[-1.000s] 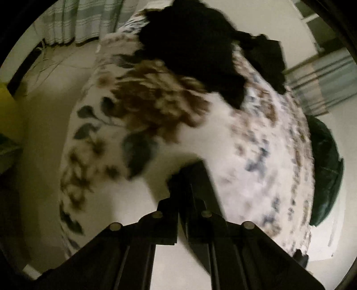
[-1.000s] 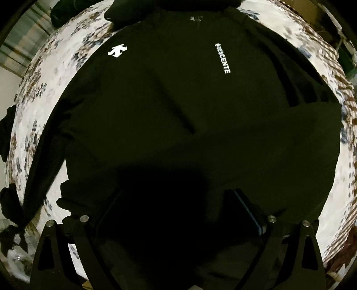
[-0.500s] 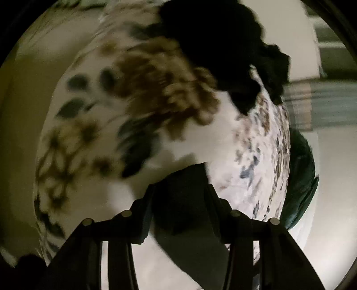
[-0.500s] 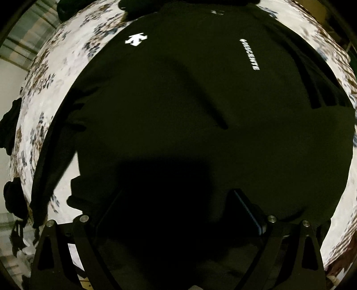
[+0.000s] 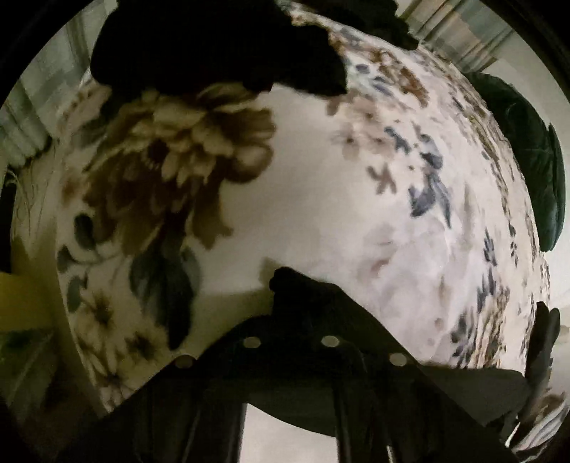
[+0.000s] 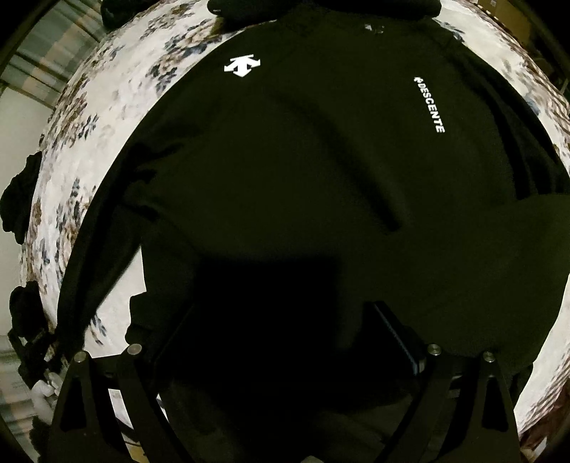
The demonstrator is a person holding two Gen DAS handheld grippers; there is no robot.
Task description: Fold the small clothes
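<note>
Bedspread, white with big brown flowers and small blue-brown sprigs, fills the left wrist view. Left gripper points down at it with the jaws closed together; they have just been closing. Dark cloth runs from the tips toward the lower right, so the jaws seem to pinch a fold of it, but gripper and fabric are both black and the exact grip is hard to read. Heap of black clothes lies at the far end of the bedspread, well apart from the gripper. Dark green cushion-like thing sits off the right edge of the bed. Striped curtain at top right, yellow object at the left edge.

Right wrist view: black sweatshirt lies spread flat on the bedspread, front up, covering most of the frame. White arrow logo on one side of the chest, white DESCENTE lettering on the other. One sleeve runs down the left side, the other along the right. Right gripper hangs over the lower part of the sweatshirt with its two fingers spread wide; nothing clamped between them as far as the dark lets me see. Cannot tell whether the tips touch the fabric. More black clothes at the left edge of the bed.
</note>
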